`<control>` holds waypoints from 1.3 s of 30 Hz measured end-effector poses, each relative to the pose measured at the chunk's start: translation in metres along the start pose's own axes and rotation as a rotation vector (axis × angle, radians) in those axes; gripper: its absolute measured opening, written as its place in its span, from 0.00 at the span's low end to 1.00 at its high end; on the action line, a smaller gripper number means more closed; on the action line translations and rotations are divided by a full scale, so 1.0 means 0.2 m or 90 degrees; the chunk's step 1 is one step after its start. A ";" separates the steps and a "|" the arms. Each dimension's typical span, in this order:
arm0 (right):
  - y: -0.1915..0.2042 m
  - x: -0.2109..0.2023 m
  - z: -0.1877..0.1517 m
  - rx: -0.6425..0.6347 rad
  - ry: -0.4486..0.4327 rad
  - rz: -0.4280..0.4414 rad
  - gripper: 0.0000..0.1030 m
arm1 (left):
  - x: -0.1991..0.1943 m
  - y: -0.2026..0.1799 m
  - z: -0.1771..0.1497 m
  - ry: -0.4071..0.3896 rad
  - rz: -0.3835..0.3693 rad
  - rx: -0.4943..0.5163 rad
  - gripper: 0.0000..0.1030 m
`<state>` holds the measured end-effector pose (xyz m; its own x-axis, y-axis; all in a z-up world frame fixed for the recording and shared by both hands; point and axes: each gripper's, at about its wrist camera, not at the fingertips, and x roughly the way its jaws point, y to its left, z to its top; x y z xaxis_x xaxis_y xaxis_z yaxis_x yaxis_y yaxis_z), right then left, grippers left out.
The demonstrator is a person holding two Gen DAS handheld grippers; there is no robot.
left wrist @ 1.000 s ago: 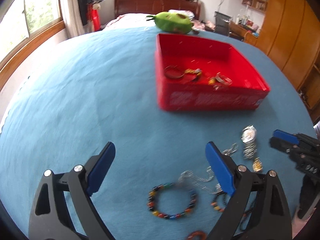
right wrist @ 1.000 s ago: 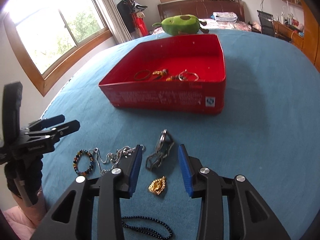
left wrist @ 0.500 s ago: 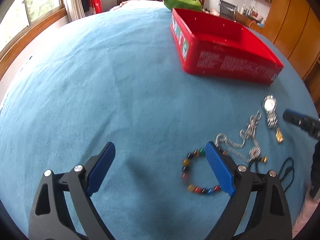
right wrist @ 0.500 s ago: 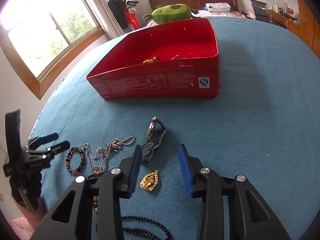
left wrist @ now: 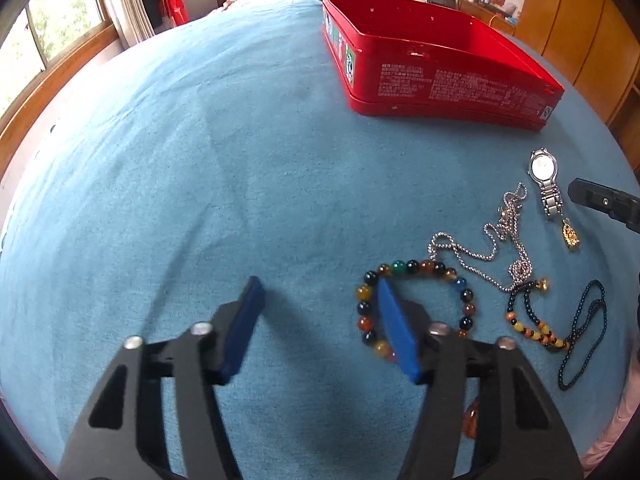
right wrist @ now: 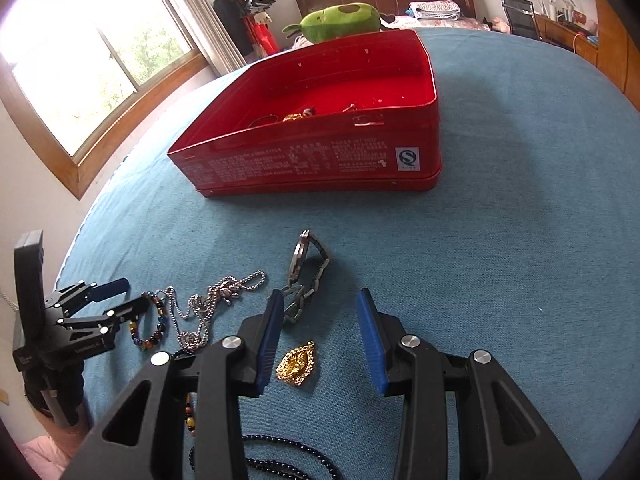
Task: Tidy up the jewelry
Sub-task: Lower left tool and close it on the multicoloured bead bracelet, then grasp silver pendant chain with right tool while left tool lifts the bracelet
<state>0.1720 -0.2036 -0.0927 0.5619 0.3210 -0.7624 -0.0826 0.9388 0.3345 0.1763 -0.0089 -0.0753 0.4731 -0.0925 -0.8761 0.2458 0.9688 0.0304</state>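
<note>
The left tongs (left wrist: 318,300) hang just over the blue cloth (left wrist: 240,168) of the bench, jaws half apart and just now narrowing, with only bare cloth between the blue pads. Their right pad overlaps the near-left arc of a multicoloured bead bracelet (left wrist: 416,304), but whether it touches the beads I cannot tell; nothing is gripped.

The right tongs (right wrist: 320,320) stand partly open and hold nothing. Between and slightly below their pads lies a gold pendant (right wrist: 297,363) flat on the cloth, clear of both pads. Just beyond the left pad a steel wristwatch (right wrist: 306,272) lies on its side, its band running down toward that pad.

Left of the watch a silver ball chain (right wrist: 208,304) is strewn in loops, one end close to the bead bracelet. Nearer the camera lie a small amber-and-dark bead bracelet (left wrist: 532,320) and a dark bead necklace (left wrist: 584,332), the two overlapping.

Farther back on the bench stands an open red tin (right wrist: 320,156) with printed sides. In it, against the near wall, sit a ring-shaped bangle (right wrist: 262,120), a gold piece (right wrist: 296,116) and a thin silvery item (right wrist: 352,108); the wall hides most of them. The rest of the tin floor is bare red.

Behind the tin lies a green plush toy (right wrist: 340,20).
</note>
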 end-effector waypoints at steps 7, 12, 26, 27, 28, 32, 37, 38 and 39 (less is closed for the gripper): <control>-0.01 0.01 0.02 0.016 -0.005 0.009 0.41 | 0.00 0.08 0.04 -0.014 -0.001 -0.046 0.08; 0.01 0.05 0.04 0.027 0.006 0.015 0.47 | 0.01 0.12 0.05 -0.023 -0.015 -0.062 0.07; 0.14 0.16 0.05 -0.030 0.013 -0.069 0.23 | 0.01 0.08 0.06 -0.034 -0.016 -0.063 0.07; 0.14 0.16 0.05 -0.031 0.012 -0.066 0.21 | 0.01 0.09 0.06 -0.034 -0.020 -0.068 0.07; 0.13 0.15 0.04 -0.024 0.013 -0.055 0.20 | 0.01 0.09 0.06 -0.034 -0.024 -0.072 0.07; 0.10 0.12 0.05 -0.005 0.018 0.001 0.12 | 0.00 0.16 0.05 -0.032 -0.062 -0.096 0.06; 0.08 0.06 0.05 0.002 -0.006 0.011 0.12 | -0.03 0.20 0.05 -0.037 -0.121 -0.122 0.06; 0.07 0.03 0.05 0.006 -0.012 0.021 0.12 | -0.05 0.20 0.05 -0.045 -0.127 -0.124 0.06; 0.06 0.02 0.05 0.009 -0.015 0.030 0.12 | -0.06 0.21 0.05 -0.051 -0.131 -0.125 0.06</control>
<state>0.1808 -0.1921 -0.0863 0.5775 0.3609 -0.7323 -0.0976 0.9211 0.3770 0.1896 0.0295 -0.0578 0.4970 -0.3025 -0.8133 0.1792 0.9529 -0.2448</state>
